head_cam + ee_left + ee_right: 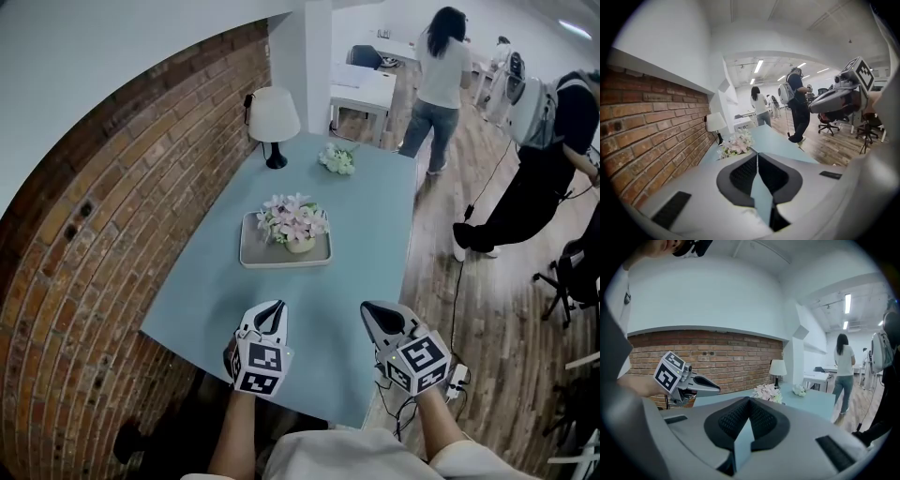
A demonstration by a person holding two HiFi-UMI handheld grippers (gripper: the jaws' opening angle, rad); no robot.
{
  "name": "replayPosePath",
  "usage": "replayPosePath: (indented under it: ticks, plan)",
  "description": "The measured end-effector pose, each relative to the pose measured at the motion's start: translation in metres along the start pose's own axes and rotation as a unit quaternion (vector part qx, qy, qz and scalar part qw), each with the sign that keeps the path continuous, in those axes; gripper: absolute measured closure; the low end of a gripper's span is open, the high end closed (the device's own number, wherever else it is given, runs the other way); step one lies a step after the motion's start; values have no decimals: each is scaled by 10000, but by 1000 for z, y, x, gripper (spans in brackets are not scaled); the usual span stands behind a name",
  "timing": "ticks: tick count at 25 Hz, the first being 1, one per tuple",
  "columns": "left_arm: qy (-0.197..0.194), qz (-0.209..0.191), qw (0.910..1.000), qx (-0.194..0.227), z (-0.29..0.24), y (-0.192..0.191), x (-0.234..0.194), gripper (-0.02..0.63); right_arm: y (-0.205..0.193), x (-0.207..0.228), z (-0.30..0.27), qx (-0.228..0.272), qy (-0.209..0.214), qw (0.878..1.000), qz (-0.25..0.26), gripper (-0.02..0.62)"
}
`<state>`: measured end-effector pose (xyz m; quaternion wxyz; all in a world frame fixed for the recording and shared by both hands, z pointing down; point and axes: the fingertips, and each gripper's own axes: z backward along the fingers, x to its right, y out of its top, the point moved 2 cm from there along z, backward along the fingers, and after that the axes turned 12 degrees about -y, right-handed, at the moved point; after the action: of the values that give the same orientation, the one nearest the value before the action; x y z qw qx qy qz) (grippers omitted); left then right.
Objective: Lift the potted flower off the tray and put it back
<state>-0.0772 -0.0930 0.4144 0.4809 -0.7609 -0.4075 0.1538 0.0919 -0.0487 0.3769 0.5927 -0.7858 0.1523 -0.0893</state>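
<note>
1. The potted flower is standing on the grey tray near the middle of the pale blue table; its cream pot is sitting roughly at the tray's centre, largely hidden under pink and white blossoms.
2. The left gripper and the right gripper are hovering side by side over the table's near edge, well apart from the tray; both pairs of jaws are pressing together with nothing between them.
3. Judged step: the reach toward the pot, with the lift not yet begun; the jaws are going to need opening wide before arrival, since closed tips would only nudge the pot or tray.
4. Good practice: aiming at the pot's wall below the blossoms; squeezing the petals would probably crush them and give no hold.
5. Risk: the tray is looking light and may slide; lifting straight up and lowering onto the same spot should keep it in place; the lamp and the small bouquet at the far end are standing well clear.
</note>
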Motion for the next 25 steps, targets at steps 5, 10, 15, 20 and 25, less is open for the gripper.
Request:
replayPosePath:
  ticks: [5, 10, 15, 20, 25]
  plan:
    - [-102, 17, 9999, -67, -16, -7, -30, 574, -1, 4, -30, -162, -138, 9997, 118, 597]
    - [-19, 25, 10000, -75, -33, -14, -62, 574, 0, 15, -60, -170, -311, 9992, 197, 584]
    - [253, 51, 9997, 20, -57, -22, -89, 558, -5, 31, -93, -161, -505, 9976, 441, 557]
    - [263, 126, 9994, 211, -84, -27, -104, 543, -16, 44, -121, -217, -332, 9984, 412, 538]
    - [108, 382, 9990, 187, -125, -41, -112, 477, -35, 61, -155, -343, -88, 9987, 372, 507]
